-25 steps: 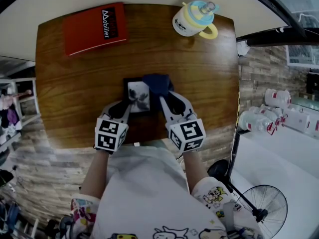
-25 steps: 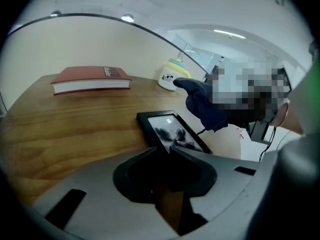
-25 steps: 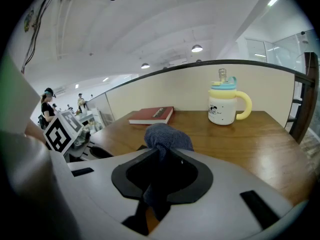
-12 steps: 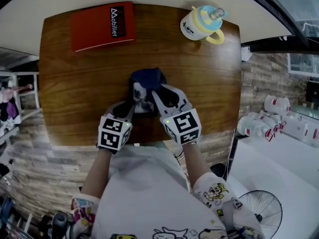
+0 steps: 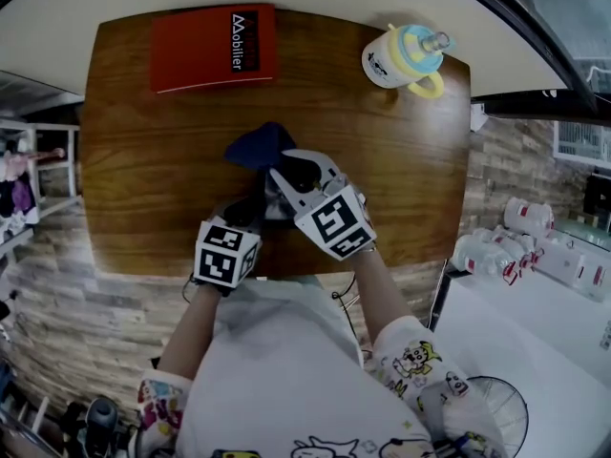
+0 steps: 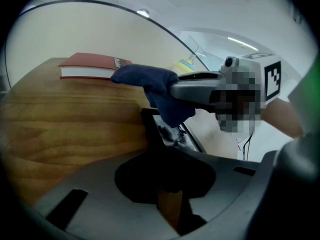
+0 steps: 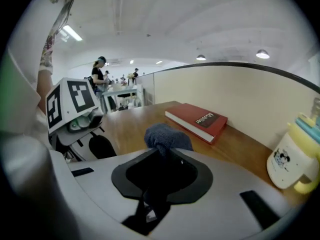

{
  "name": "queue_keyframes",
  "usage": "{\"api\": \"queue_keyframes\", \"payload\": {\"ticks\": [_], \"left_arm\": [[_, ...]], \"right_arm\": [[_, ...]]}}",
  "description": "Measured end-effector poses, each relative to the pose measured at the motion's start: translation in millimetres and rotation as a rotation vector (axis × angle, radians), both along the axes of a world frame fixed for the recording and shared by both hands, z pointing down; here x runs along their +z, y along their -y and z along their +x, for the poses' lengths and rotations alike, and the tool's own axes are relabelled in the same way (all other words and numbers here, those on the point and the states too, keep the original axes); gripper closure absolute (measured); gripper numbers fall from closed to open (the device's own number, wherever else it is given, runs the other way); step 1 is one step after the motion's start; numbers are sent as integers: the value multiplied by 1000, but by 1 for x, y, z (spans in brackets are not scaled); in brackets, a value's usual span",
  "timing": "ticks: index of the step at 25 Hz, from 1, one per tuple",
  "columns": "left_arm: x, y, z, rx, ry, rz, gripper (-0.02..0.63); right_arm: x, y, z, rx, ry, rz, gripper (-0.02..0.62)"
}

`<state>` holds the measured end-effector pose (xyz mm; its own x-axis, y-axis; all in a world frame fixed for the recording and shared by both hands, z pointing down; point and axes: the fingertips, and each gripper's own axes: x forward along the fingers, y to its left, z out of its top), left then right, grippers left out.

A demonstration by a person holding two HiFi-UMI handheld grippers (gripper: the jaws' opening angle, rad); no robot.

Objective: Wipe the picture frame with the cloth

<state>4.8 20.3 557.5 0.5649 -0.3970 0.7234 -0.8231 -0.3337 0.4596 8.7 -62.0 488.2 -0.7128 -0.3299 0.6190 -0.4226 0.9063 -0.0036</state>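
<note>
The left claw is being closed on the near corner of the picture frame, which is kept on the worktop, well apart from the red book. The dark blue cloth is pinched in the right claw and pressed over the frame's edge nearest that book.

The picture frame is set on the counter, at the middle and near the front edge. The cloth is found over the frame's far edge. The book is laid well behind the frame, to its left. The cup is placed well behind it, to the right.
</note>
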Motion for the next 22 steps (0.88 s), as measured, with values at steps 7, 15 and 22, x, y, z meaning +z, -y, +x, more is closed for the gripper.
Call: {"api": "queue_keyframes", "payload": {"ticks": [7,15,22], "left_arm": [[0,1,0,7,35,4,548],[2,1,0,-11,39,2,548],[2,1,-1,-38,1,-33,549]], "right_arm": [[41,-15,-6,-229,-151,39,540],[51,-20,-3,-275,-240,66,541],[53,-20,18,-212,-253,44,541]]}}
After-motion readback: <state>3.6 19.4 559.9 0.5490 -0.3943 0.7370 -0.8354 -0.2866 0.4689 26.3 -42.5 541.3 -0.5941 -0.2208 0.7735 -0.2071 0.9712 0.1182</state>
